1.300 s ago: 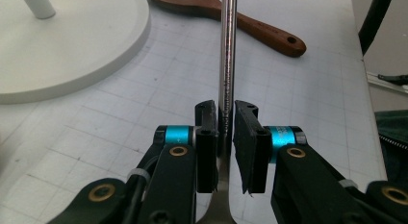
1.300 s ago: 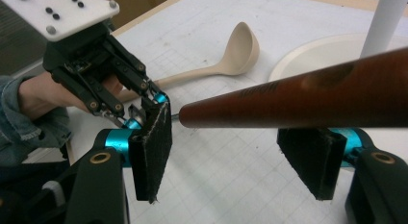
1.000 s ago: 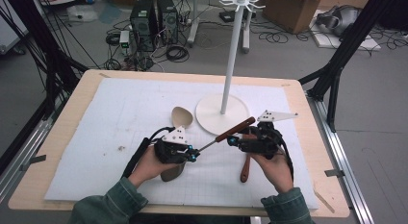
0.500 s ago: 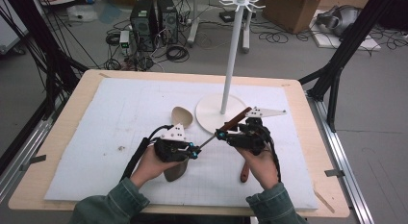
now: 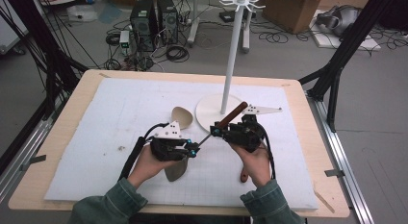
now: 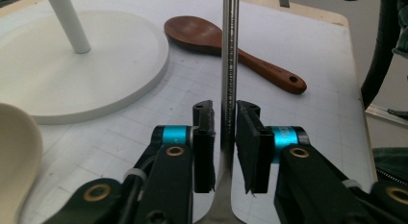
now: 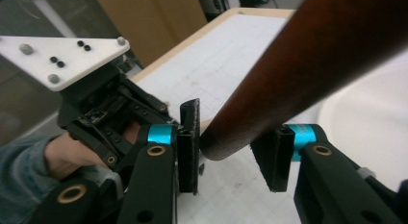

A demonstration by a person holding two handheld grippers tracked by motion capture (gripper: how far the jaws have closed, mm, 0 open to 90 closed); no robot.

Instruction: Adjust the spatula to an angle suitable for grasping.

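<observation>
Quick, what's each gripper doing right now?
Left gripper: jaws just eased, pads around the metal shaft of a utensil.
Right gripper: closing around its wooden handle.

Even, soft overhead light leaves the white mat [image 5: 120, 137] bright with faint shadows, the high view slightly grainy, while the brown wooden handle [image 7: 308, 75] looms blurred close to the right gripper view's lens, background boxes unfocused.

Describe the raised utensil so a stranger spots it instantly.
Start at the white stand's round base. Just in front of it, a utensil slants above the mat. Unlike the spoons lying flat, it has a thin metal shaft and dark wooden handle.
</observation>
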